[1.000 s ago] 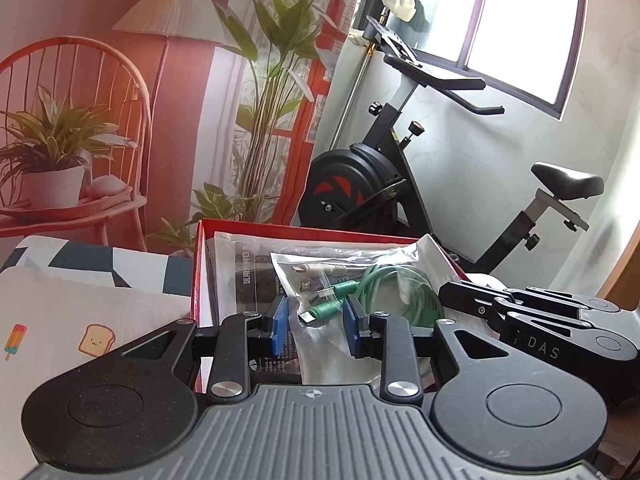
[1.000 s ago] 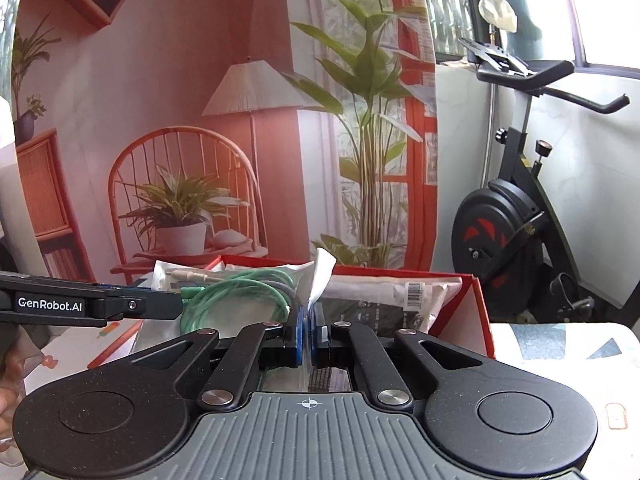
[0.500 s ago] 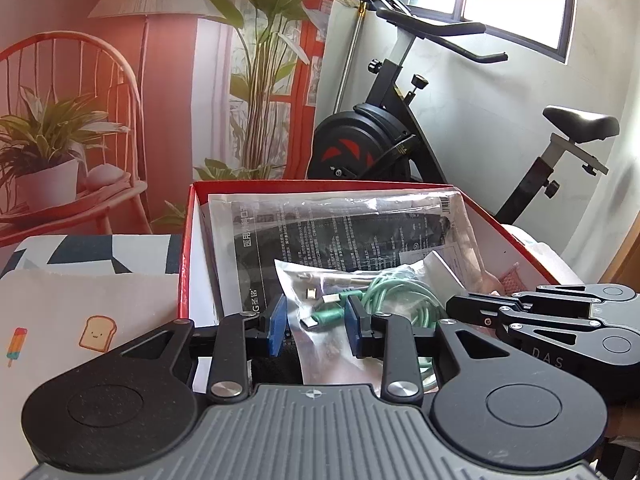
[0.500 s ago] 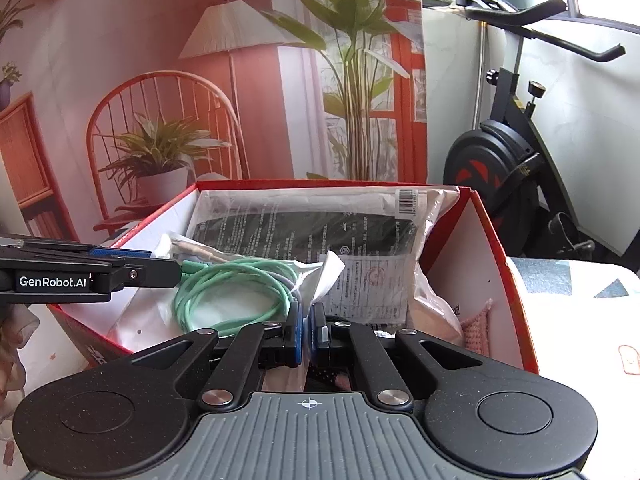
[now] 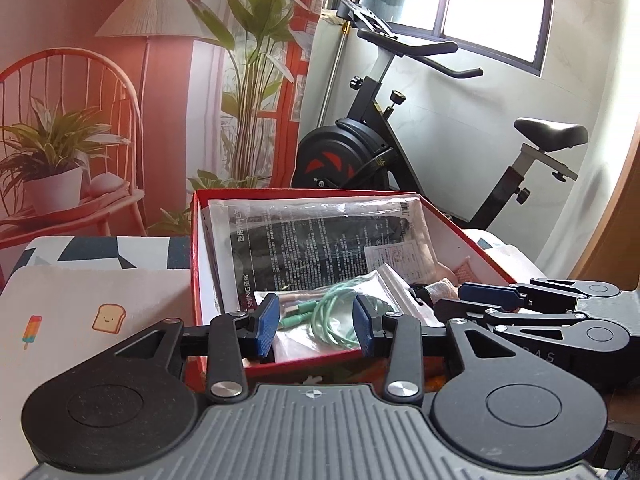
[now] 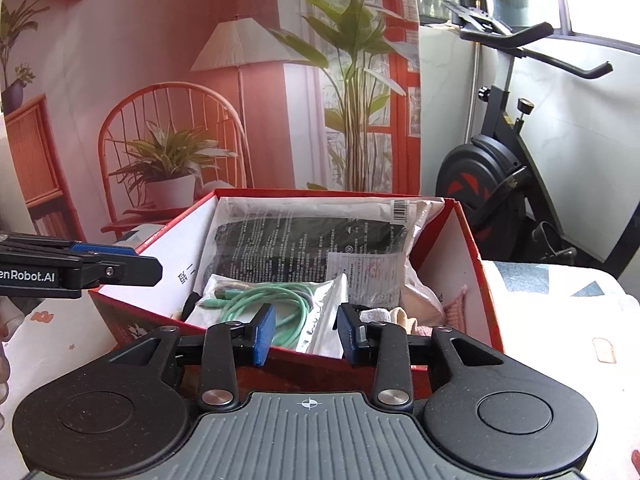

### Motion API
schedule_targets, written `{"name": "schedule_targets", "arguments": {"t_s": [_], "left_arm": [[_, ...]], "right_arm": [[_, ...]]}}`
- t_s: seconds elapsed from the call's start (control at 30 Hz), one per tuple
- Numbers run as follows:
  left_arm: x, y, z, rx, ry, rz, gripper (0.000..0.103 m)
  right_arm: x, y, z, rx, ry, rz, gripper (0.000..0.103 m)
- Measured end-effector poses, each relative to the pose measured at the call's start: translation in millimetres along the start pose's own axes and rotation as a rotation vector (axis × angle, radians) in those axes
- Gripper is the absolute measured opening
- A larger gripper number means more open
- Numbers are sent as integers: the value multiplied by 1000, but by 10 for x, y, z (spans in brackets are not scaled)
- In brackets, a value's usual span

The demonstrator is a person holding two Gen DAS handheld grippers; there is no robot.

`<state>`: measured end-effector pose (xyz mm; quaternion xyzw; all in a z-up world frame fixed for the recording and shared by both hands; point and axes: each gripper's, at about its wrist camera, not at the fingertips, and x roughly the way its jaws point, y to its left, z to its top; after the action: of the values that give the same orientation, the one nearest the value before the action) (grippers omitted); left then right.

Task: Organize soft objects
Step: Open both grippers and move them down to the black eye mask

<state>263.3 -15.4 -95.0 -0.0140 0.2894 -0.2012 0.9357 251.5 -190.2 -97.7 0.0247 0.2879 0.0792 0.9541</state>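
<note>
A red box (image 5: pixel 195 240) (image 6: pixel 476 256) stands on the table. In it lie a clear bag with a green cable (image 5: pixel 334 312) (image 6: pixel 264 300), a large clear packet with a black item (image 5: pixel 304 240) (image 6: pixel 312 236), and pale soft items (image 6: pixel 404 314) at the right. My left gripper (image 5: pixel 316 326) is open and empty at the box's near edge, with the cable bag lying beyond it. My right gripper (image 6: pixel 306 332) is open and empty at the near wall, the bag just beyond it. Each gripper shows in the other's view: the right one (image 5: pixel 520 304) and the left one (image 6: pixel 80 266).
The table has a patterned cloth (image 5: pixel 80 308) (image 6: pixel 560 312). An exercise bike (image 5: pixel 400 152) (image 6: pixel 508 184) stands behind the table at the right. A printed backdrop with a chair, lamp and plants (image 5: pixel 120 100) covers the wall behind.
My right gripper was shut on the cable bag; it has opened and the bag now lies in the box. My left gripper has opened wider. Both have drawn back to the box's near edge.
</note>
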Motion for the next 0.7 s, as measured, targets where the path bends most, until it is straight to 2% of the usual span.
{"name": "schedule_targets", "arguments": {"t_s": [0.2,0.37,0.53,0.7], "left_arm": [[-332,20,-234,-4,-7,-20,43],[-402,20,-471,9,33,-45,45],[-268,29,-741,4,94,-59,48],[-71,10,-960,-4,141,-62,49]], "right_arm": [[-415,47,-211,0,-37,-38,38],[-657,33,-488,46,-32,-40,38],[-767,28,-857,99,25,-52,38],[-828,28,-1231,118,119,-92,39]]}}
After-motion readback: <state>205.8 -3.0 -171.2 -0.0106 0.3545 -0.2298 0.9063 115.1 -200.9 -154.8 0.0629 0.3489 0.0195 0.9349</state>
